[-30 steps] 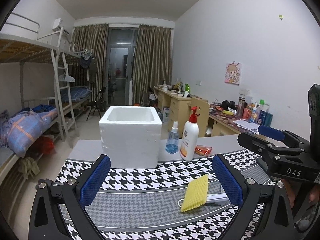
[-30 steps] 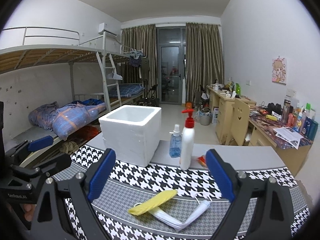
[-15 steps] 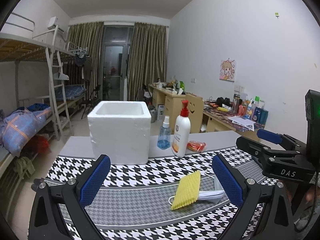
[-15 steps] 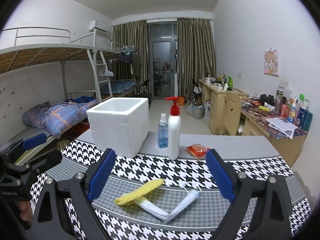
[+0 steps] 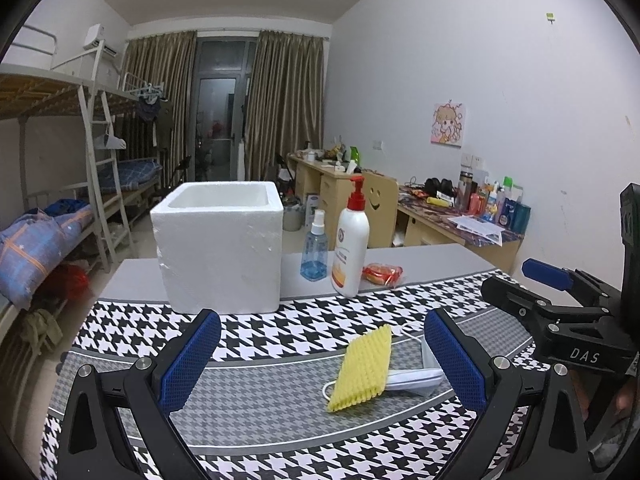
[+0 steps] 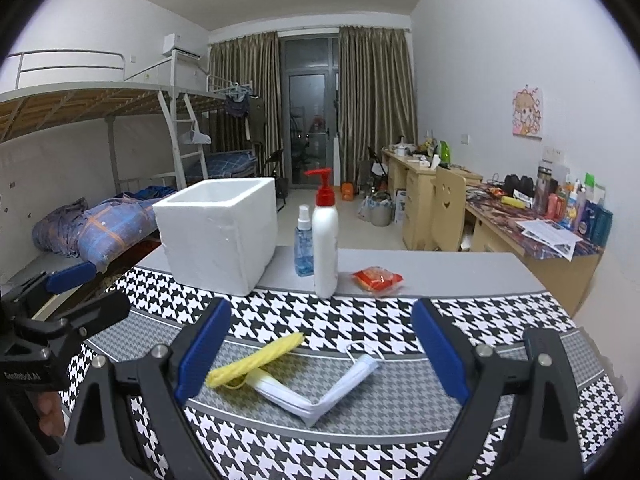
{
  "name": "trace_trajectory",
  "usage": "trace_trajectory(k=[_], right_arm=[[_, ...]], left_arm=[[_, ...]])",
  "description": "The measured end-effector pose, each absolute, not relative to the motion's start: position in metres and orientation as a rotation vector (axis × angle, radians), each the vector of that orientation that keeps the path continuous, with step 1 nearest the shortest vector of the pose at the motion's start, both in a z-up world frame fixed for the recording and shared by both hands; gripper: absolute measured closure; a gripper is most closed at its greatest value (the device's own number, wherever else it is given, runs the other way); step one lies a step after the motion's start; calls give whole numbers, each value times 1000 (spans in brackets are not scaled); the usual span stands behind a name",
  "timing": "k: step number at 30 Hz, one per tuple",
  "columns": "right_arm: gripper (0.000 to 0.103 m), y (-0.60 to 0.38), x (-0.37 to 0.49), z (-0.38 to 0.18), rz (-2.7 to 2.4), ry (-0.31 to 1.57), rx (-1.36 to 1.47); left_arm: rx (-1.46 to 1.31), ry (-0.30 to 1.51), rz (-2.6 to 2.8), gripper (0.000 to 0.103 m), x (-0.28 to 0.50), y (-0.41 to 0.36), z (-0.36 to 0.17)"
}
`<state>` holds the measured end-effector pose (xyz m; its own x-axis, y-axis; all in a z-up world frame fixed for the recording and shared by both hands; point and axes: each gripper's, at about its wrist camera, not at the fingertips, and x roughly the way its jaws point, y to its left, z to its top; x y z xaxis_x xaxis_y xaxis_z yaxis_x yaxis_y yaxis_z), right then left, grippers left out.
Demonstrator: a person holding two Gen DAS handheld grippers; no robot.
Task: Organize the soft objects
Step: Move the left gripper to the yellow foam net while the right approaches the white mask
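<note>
Hovering w/ both grippers wide apart over yellow sponge (image 5: 362,368) & white mask (image 6: 320,390)

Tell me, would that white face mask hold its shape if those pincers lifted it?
Probably not. The white face mask is thin and already bent, so it would likely droop. It looks very light. The yellow sponge cloth overlapping one end might get dragged along.

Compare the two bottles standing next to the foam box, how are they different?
The pump bottle is taller, opaque white, with a red pump head; the spray bottle is shorter, clear blue, with a clear spray top. The pump bottle stands nearer the grippers, the spray bottle behind it, closer to the foam box. Both stand upright on the table.
</note>
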<state>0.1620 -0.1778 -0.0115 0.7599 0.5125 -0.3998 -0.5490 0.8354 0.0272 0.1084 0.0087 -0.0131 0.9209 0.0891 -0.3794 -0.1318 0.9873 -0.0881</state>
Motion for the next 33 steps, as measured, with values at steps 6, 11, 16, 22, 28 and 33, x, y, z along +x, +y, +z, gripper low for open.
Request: trace_trajectory(k=[6, 11, 16, 22, 28, 33], right_arm=[[9, -181, 165, -19, 566, 432, -98], [9, -183, 169, -27, 543, 466, -94], [9, -182, 172, -36, 522, 493, -105], [9, -184, 178, -44, 522, 530, -91], [9, -185, 183, -52, 521, 566, -79], [9, -184, 190, -59, 503, 598, -85]], left_arm=[[-109, 411, 108, 1, 116, 5, -20], [-106, 434, 99, 1, 122, 3, -26], [-100, 454, 89, 1, 127, 0, -32], [-93, 490, 72, 1, 136, -4, -42], [-81, 523, 52, 1, 144, -9, -52], [-88, 547, 46, 1, 149, -8, -58]])
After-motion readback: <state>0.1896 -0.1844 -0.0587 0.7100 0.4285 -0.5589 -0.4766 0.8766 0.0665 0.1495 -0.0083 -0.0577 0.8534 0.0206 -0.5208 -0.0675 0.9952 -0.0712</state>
